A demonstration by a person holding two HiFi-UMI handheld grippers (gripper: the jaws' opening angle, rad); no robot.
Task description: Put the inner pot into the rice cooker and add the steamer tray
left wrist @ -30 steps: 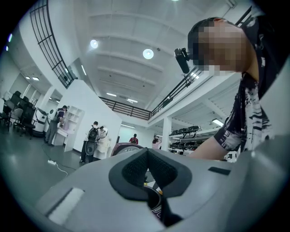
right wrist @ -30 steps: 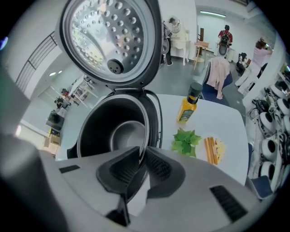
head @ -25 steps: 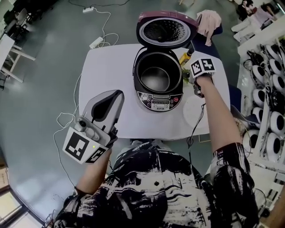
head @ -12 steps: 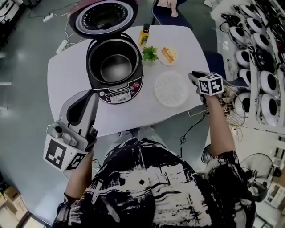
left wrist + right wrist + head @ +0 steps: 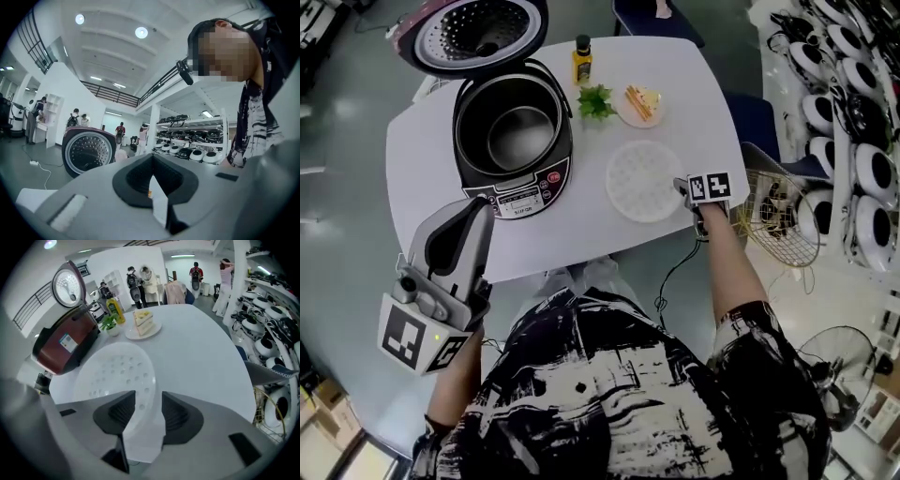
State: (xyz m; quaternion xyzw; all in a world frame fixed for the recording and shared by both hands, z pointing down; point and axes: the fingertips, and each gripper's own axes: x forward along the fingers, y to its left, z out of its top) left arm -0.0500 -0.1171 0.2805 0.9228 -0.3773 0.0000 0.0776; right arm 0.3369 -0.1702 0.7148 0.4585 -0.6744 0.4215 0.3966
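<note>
My right hand-held gripper (image 5: 148, 397), jaws just opening and not pinching, straddles the white steamer tray's (image 5: 644, 180) near rim on the table (image 5: 703, 103), with the rice cooker (image 5: 546, 180), inner pot (image 5: 520, 136) seated, beyond to its left, while my left hand-held gripper (image 5: 478, 211) is clenched, empty.

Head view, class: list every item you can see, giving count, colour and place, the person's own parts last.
table: one, white, centre.
rice cooker: one, dark red and black, lid up, table's left.
inner pot: one, grey, inside the rice cooker.
steamer tray: one, white, on the table right of the cooker.
bottle: one, yellow, table's far side.
green sprig: one, beside the bottle.
plate of cake: one, white, right of the sprig.
wire basket: one, yellowish, right of the table.
left gripper: one, grey, shut, empty, table's near-left.
right gripper: one, grey, jaws have just been opening, tray's rim between them, ungripped.
</note>
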